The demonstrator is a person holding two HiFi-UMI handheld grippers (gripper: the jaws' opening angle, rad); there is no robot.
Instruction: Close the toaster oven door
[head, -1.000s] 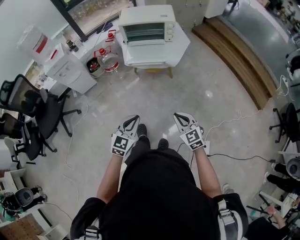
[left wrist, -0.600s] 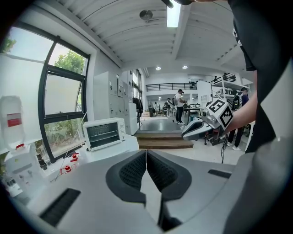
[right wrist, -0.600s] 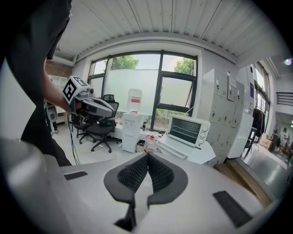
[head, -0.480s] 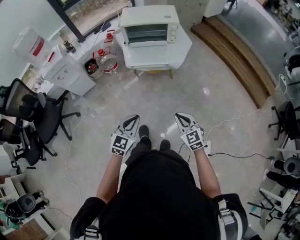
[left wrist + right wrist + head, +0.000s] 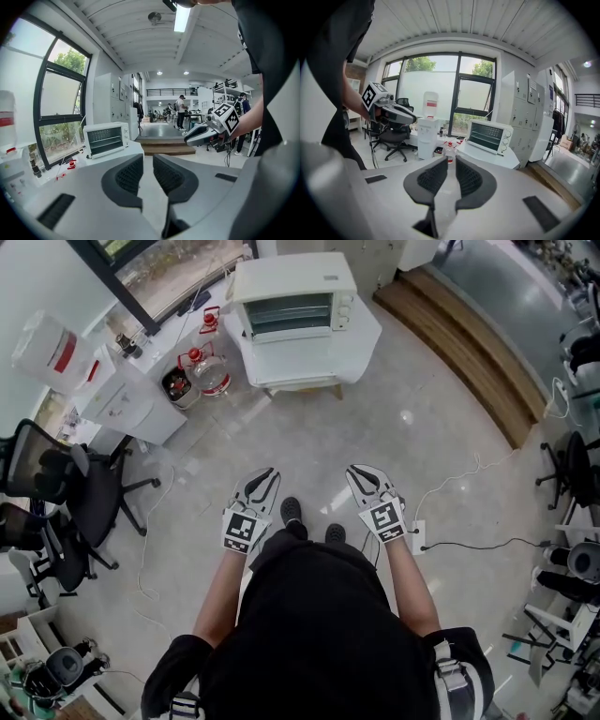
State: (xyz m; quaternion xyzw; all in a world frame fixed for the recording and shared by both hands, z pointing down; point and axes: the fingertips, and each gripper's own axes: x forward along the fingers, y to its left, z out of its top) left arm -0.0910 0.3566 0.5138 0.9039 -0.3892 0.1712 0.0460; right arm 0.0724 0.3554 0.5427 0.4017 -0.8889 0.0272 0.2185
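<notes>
Glossy pale floor [image 5: 309, 442], black office chairs [image 5: 66, 484] at left, wooden step [image 5: 469, 343], tall daylit windows [image 5: 440, 89].

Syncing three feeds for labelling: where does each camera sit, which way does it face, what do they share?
Head view: on the person's head, facing steeply down; shows left gripper, right gripper, forearms, torso.
Left gripper view: on the left gripper, facing along its shut jaws; right gripper shows at right.
Right gripper view: on the right gripper, facing along its shut jaws; left gripper shows at left.
Shared: all three show the toaster oven.
</notes>
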